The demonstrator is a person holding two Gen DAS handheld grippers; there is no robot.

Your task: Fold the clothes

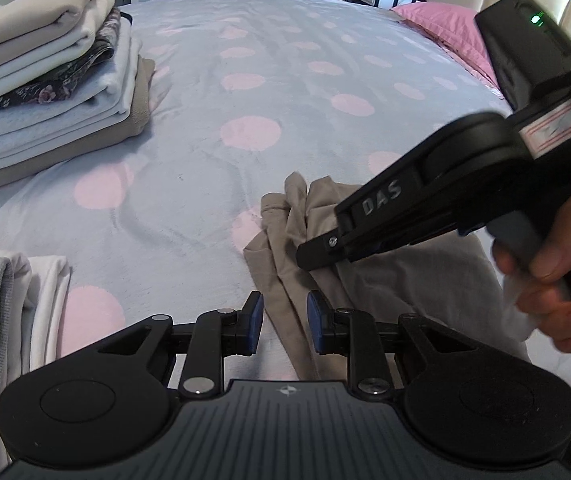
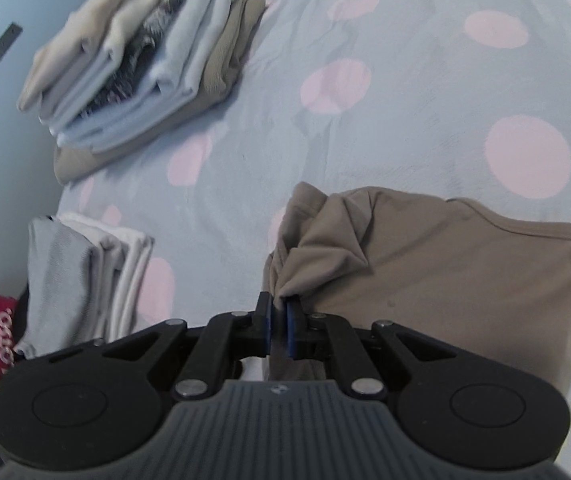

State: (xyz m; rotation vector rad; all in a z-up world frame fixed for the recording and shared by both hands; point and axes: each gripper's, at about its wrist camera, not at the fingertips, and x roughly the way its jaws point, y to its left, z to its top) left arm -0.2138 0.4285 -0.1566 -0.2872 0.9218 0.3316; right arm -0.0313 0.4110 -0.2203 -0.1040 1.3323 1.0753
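left wrist view: low over the grey bedspread with pink dots (image 1: 213, 92), facing along the bed toward the pink pillow (image 1: 445, 28); close.
right wrist view: higher, tilted steeply down at the bedspread (image 2: 405, 92); close.
shared: crumpled taupe cotton garment (image 1: 285, 248) (image 2: 425, 264), tall stack of folded clothes (image 1: 45, 80) (image 2: 137, 60).

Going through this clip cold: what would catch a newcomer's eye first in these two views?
First, the right gripper, its jaws pinched on a bunched fold of the taupe shirt lying on the polka-dot bedspread. Next, the tall stack of folded clothes at far left, with a smaller folded pile nearer. The left gripper sits with its jaws apart on either side of the shirt's edge, not pressing it.
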